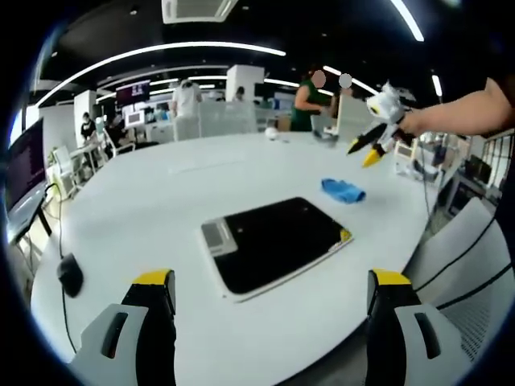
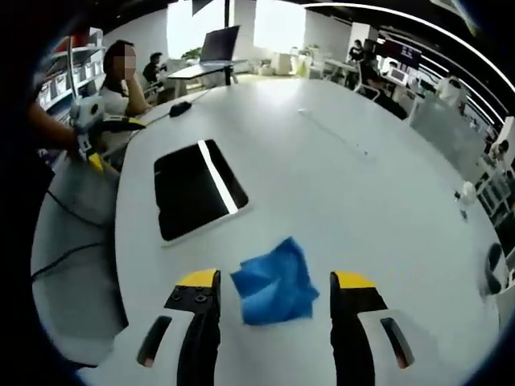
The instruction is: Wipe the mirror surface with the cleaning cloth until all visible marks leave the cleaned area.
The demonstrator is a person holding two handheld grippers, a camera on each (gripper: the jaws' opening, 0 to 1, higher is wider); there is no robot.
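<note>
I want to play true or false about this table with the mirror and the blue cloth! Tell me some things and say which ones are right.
1. The blue cloth lies on the white table. True.
2. The right tool is squeezing the cloth. False: its jaws stand open on either side of the cloth, which lies crumpled between them.
3. The mirror lies flat on the table. True.
4. The cloth is spread on top of the mirror. False: it lies beside the mirror, apart from it.
5. The left tool is shut tight. False: its jaws are wide open, with nothing between them.
</note>
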